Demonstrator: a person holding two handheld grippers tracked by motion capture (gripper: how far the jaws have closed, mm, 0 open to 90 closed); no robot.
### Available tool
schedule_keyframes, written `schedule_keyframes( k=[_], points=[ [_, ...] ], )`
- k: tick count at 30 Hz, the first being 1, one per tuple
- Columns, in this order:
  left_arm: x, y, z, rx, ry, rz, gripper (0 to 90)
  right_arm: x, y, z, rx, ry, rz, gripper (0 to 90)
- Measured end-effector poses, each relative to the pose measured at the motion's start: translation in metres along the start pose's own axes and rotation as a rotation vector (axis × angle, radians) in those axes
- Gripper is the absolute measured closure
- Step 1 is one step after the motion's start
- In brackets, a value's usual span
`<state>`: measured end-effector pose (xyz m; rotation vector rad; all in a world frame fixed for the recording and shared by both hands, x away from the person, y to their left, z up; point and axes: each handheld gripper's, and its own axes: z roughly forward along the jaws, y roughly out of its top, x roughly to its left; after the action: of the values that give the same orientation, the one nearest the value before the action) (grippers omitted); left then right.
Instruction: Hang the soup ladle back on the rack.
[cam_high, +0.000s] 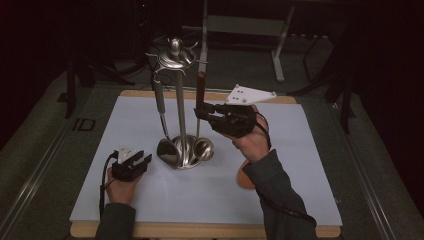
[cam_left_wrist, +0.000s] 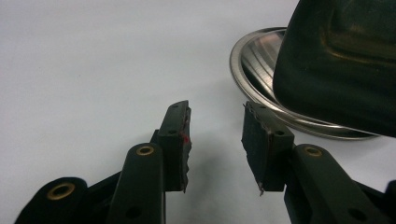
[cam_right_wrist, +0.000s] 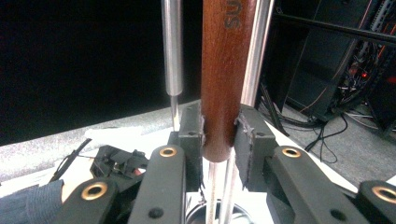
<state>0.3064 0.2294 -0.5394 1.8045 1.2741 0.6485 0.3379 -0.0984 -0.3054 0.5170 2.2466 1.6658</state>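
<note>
The right gripper (cam_right_wrist: 218, 135) has its fingers (cam_right_wrist: 192, 128) clenched on the dark brown wooden handle (cam_right_wrist: 224, 70) of a utensil hanging from the polished steel utensil stand (cam_high: 181, 125), which sits near the middle of the white table (cam_high: 280, 165). The handle looks stiff, smooth and round, so it may twist; a grip at its lower end, as here, seems sound. The utensil is probably light. The left gripper (cam_left_wrist: 215, 140), at the stand's 8 o'clock, rests with fingers released.
</note>
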Motion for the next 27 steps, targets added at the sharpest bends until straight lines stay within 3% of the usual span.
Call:
schedule_keyframes(
  k=[11, 17, 27],
  points=[
    [0.000, 0.000, 0.000, -0.002, -0.001, -0.002, 61.9, 0.013, 0.014, 0.012, 0.022, -0.019, -0.010, 74.4],
    [0.000, 0.000, 0.000, -0.002, -0.002, -0.002, 61.9, 0.014, 0.015, 0.019, 0.050, -0.068, -0.007, 74.4],
    [0.000, 0.000, 0.000, -0.006, -0.001, -0.006, 61.9, 0.016, 0.018, 0.025, 0.078, -0.086, 0.004, 74.0]
  ],
)
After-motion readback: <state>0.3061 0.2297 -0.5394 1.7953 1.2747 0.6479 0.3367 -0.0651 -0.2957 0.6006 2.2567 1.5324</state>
